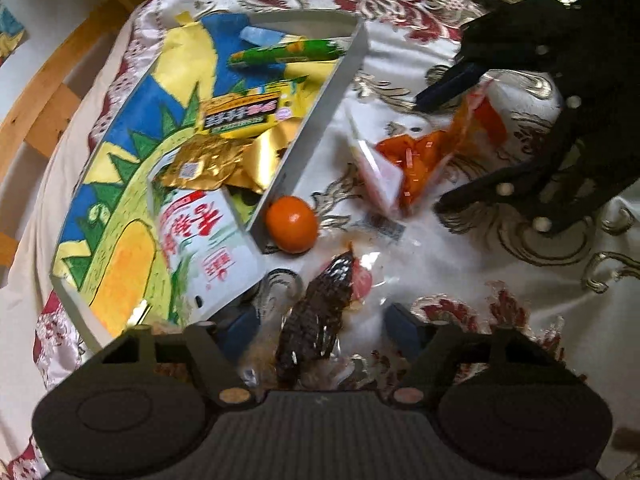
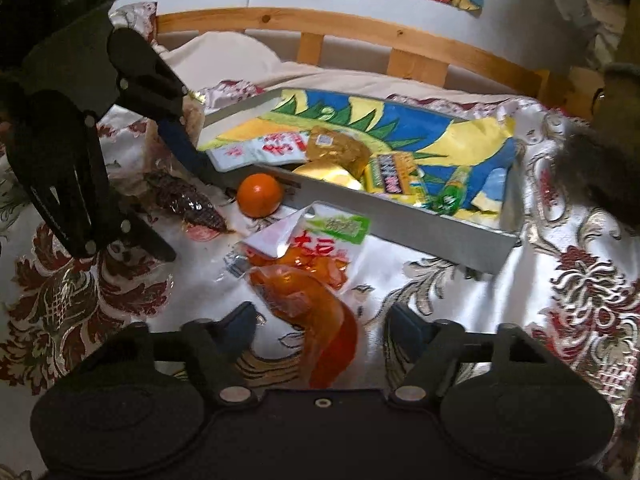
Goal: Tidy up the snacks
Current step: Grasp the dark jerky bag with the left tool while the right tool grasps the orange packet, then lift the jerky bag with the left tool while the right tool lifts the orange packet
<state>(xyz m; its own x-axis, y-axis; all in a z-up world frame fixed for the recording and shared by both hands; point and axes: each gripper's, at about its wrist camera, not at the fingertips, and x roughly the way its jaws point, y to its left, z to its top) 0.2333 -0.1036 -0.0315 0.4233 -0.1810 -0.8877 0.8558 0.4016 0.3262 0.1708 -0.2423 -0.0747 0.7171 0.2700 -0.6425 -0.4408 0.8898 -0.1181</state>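
My left gripper [image 1: 322, 330] points down over a clear packet with a dark snack [image 1: 316, 320]. The packet lies between the blue pads, which stand apart from it, so the gripper is open. My right gripper [image 2: 322, 324] is open too, its fingers either side of an orange snack packet [image 2: 312, 312] that touches neither pad. A mandarin [image 1: 292, 224] rests against the outside wall of the white tray [image 1: 320, 120]. In the tray lie a green stick packet [image 1: 284, 54], a yellow packet [image 1: 248, 114], a gold packet [image 1: 208, 164] and a white packet with red characters [image 1: 208, 240].
Everything lies on a white cloth with red and gold flowers [image 2: 580, 280] spread over a bed. A wooden rail [image 2: 360, 36] runs behind the tray, under a wall with coloured drawings. A dark furry thing [image 2: 600, 168] sits at the right edge.
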